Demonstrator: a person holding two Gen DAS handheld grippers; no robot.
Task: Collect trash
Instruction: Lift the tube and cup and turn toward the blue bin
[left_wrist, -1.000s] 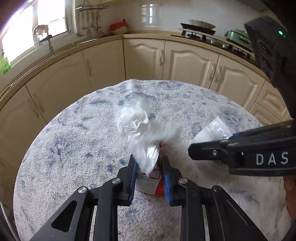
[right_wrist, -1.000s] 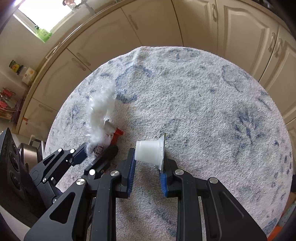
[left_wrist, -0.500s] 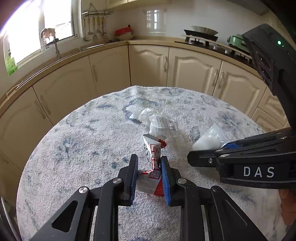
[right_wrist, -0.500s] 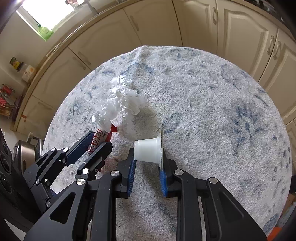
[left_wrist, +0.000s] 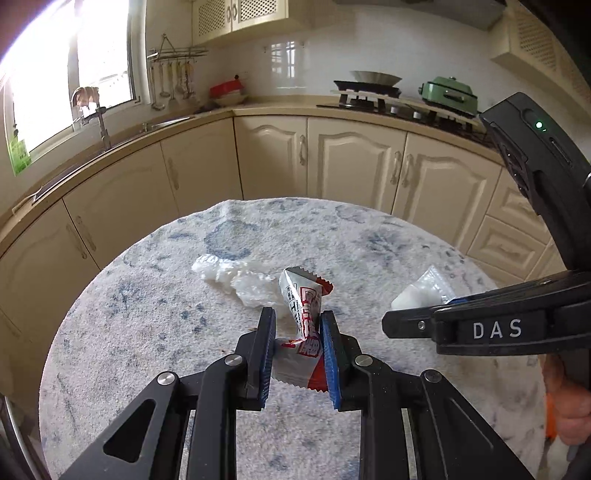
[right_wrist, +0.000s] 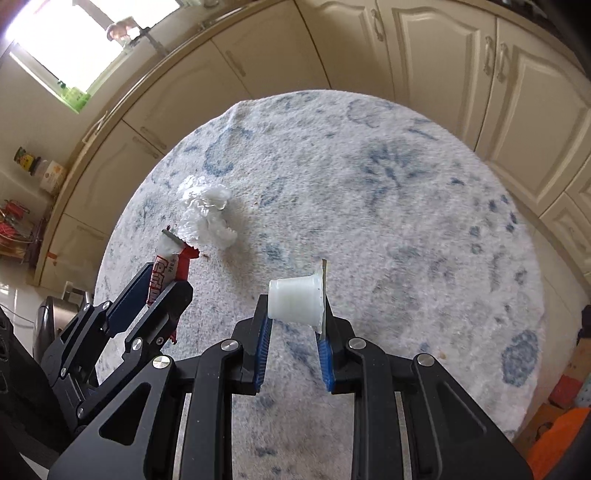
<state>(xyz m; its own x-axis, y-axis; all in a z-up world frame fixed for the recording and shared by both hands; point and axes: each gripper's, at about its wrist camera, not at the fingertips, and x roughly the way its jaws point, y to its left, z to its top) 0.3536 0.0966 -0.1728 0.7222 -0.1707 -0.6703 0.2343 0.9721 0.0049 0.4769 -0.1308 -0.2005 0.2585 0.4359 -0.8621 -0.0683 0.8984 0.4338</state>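
Note:
My left gripper (left_wrist: 297, 325) is shut on a red and white snack wrapper (left_wrist: 304, 314), held above the round table (left_wrist: 147, 332). The same wrapper (right_wrist: 168, 273) shows in the right wrist view, pinched by the left gripper (right_wrist: 162, 284). My right gripper (right_wrist: 295, 314) is shut on a small white plastic cup (right_wrist: 295, 301) with a peeled lid, lying sideways between the pads. That cup (left_wrist: 421, 293) shows in the left wrist view at the tip of the right gripper (left_wrist: 399, 321). A crumpled clear plastic bag (left_wrist: 236, 275) lies on the table beyond the wrapper, also seen as the bag (right_wrist: 205, 210).
The table wears a fuzzy white and blue cover (right_wrist: 406, 206). Cream kitchen cabinets (left_wrist: 354, 166) curve behind it, with a sink and tap (left_wrist: 99, 122) at left and a stove (left_wrist: 373, 92) at right. A person's hand (left_wrist: 569, 406) holds the right gripper. Orange items (right_wrist: 554, 443) lie on the floor.
Both grippers have lifted and drawn back from the table with their items. The clear plastic bag, flung up and blurred before, now rests on the cover.

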